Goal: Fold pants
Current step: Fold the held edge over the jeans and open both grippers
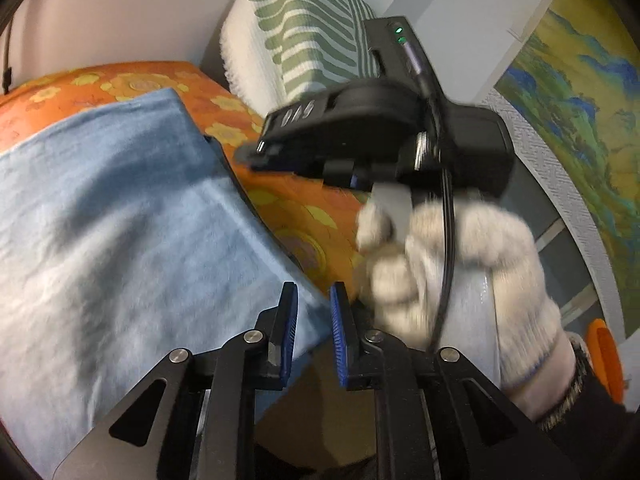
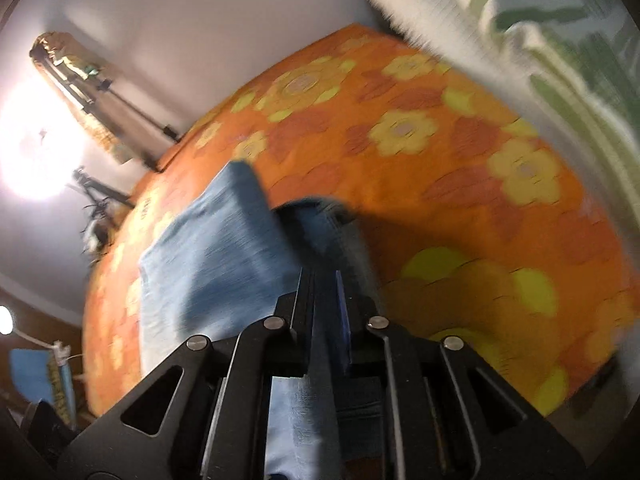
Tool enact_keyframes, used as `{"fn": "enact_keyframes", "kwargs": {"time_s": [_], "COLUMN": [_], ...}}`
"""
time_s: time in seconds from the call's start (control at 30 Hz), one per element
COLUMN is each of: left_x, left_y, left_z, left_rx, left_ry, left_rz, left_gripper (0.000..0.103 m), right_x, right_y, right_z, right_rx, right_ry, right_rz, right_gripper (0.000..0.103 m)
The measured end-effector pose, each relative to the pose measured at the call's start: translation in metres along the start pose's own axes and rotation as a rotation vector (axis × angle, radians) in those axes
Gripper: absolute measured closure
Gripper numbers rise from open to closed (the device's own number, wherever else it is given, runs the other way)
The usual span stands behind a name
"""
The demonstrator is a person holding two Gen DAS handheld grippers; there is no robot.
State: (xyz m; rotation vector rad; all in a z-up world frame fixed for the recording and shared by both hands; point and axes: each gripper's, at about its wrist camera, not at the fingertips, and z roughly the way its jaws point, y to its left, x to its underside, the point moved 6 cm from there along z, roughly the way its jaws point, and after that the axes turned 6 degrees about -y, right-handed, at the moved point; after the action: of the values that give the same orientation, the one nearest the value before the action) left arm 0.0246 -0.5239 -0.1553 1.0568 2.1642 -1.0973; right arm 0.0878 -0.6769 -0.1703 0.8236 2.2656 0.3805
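Observation:
Light blue pants (image 1: 120, 220) lie spread on the orange flowered bed cover (image 1: 288, 208). My left gripper (image 1: 316, 316) hangs over their near right corner. Its blue pads stand a little apart, with the cloth's edge between them and no visible squeeze. A gloved hand (image 1: 460, 272) holds my right gripper (image 1: 250, 156), which reaches to the pants' far right edge. In the right wrist view, the right gripper (image 2: 326, 296) has its fingers close together on a fold of the pants (image 2: 224, 248), and cloth runs through the narrow gap.
A green and white striped pillow (image 1: 304, 36) lies at the head of the bed, also blurred in the right wrist view (image 2: 552, 32). A painted panel (image 1: 580, 120) stands on the right. A tripod (image 2: 120, 120) and a bright lamp stand beyond the bed's far side.

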Motion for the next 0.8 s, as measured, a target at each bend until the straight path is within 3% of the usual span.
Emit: {"fn": "enact_keyframes", "kwargs": {"time_s": [0.13,0.3,0.33,0.43,0.47,0.67,0.8], "left_x": [0.014,0.023,0.025,0.027,0.028,0.040,0.054], "left_y": [0.001,0.024,0.028,0.044,0.049,0.074,0.075], "left_z": [-0.022,-0.060,-0.066,-0.084,-0.089,-0.093,-0.085], "left_rx": [-0.021,-0.120,-0.141,-0.203,-0.222,-0.258,-0.245], "left_ry": [0.017,0.013,0.011,-0.006,-0.015,-0.001,0.036], "left_rz": [0.041,0.079,0.088,0.104,0.108,0.091,0.094], "left_gripper": [0.083,0.084,0.083,0.083,0.083,0.083,0.083], "right_x": [-0.012,-0.019,-0.020,-0.028,-0.030,-0.046,-0.045], "right_y": [0.002,0.033,0.040,0.059,0.062,0.074,0.083], "right_z": [-0.022,-0.035,-0.032,-0.017,-0.012,0.024,0.050], "right_rx": [-0.027,-0.095,-0.094,-0.073,-0.071,-0.051,0.023], "right_ry": [-0.067,-0.124,-0.125,-0.134,-0.134,-0.120,-0.078], "right_rz": [-0.005,-0.099,-0.121,-0.161,-0.162,-0.135,-0.187], "right_gripper": [0.092,0.091,0.087,0.050,0.046,0.046,0.046]}}
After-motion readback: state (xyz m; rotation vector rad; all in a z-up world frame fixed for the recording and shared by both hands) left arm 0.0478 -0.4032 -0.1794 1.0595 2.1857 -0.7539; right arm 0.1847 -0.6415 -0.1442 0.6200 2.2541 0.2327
